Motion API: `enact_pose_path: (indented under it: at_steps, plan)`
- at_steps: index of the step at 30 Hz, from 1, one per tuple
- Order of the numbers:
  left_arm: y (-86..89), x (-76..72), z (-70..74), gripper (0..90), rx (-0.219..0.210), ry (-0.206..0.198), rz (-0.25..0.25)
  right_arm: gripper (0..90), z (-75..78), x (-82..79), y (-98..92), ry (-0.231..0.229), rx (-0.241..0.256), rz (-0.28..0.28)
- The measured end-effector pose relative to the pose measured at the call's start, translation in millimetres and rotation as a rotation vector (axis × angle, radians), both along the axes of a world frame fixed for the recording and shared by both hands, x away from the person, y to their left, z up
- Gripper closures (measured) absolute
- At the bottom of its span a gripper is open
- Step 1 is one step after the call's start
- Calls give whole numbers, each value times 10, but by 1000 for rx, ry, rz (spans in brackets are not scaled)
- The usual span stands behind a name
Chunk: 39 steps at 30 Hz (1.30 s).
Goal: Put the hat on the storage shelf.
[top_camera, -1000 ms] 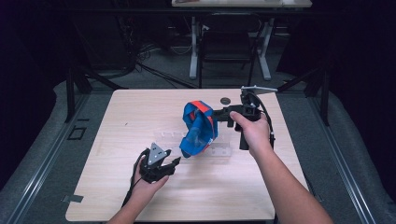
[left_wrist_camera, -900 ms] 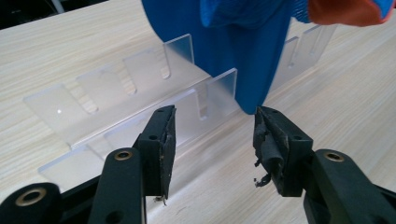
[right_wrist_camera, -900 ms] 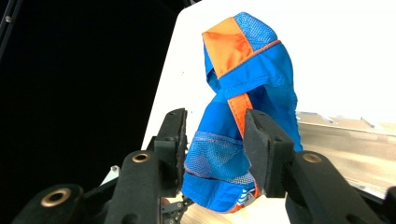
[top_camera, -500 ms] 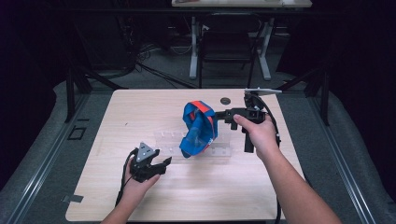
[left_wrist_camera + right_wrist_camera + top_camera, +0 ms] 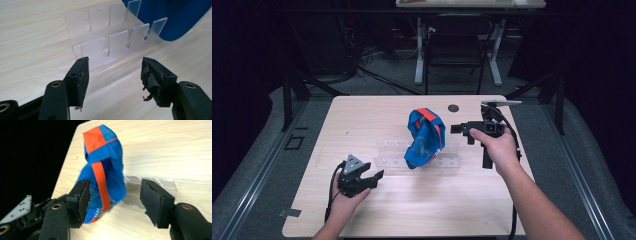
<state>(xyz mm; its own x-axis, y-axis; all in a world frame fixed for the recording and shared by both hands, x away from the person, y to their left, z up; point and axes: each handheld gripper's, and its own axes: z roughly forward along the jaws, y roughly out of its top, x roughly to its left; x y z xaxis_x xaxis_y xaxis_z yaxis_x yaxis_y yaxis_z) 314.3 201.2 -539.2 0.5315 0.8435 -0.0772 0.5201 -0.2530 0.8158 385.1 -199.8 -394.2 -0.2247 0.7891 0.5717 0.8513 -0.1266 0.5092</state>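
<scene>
On the worktop (image 5: 362, 125), a blue-and-orange cloth bag (image 5: 426, 137) rests upright in a clear slotted rack (image 5: 110, 43). Both hand-held grippers, left (image 5: 371, 179) and right (image 5: 457, 129), are spread, holding nothing. Placement looks done; next probably withdrawing clear.

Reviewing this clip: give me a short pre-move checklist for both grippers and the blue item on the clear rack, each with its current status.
1. Left gripper open and empty: ok, jaws spread with nothing between them.
2. Right gripper open and empty: ok, jaws apart, short of the blue and orange fabric item.
3. Fabric item resting on the clear slotted rack: ok, it stands at the rack's right end.
4. Fabric item seated in a slot: cannot tell, its lower edge hides the contact.
5. Rack's left slots free: ok, in the left gripper view they stand open.
6. Rack flat on the table: ok.
</scene>
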Motion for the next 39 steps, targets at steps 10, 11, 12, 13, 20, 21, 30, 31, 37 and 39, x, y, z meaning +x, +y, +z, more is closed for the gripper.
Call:
enact_pose_path:
  at_steps: [10, 11, 12, 13, 20, 21, 30, 31, 37, 39]
  plan:
    - [167, -40, -18, 388, 1, 8, 28, 389, -56, -165, -206, -8, -58, -17]
    - [183, -41, -29, 387, -2, 11, 34, 389, -61, -182, -232, -9, -67, -19]
    - [198, -42, -48, 387, -11, 10, 39, 388, -68, -200, -254, -9, -69, -23]
    - [216, -44, -62, 387, -9, 13, 42, 388, -76, -219, -278, -12, -72, -27]
    - [302, -47, -183, 387, 17, 31, 52, 385, -239, -346, -392, -9, -93, -47]
    - [313, -44, -191, 387, 21, 34, 48, 385, -275, -362, -400, -3, -91, -53]
    - [319, -43, -235, 387, 52, 34, 49, 389, -598, -473, -406, 14, -115, -53]
    - [314, -44, -242, 387, 53, 32, 51, 389, -630, -485, -403, 11, -116, -46]
    - [316, -45, -255, 387, 53, 30, 48, 388, -805, -571, -364, 20, -133, -22]
    - [318, -46, -254, 387, 51, 30, 47, 392, -880, -594, -367, 4, -148, -17]
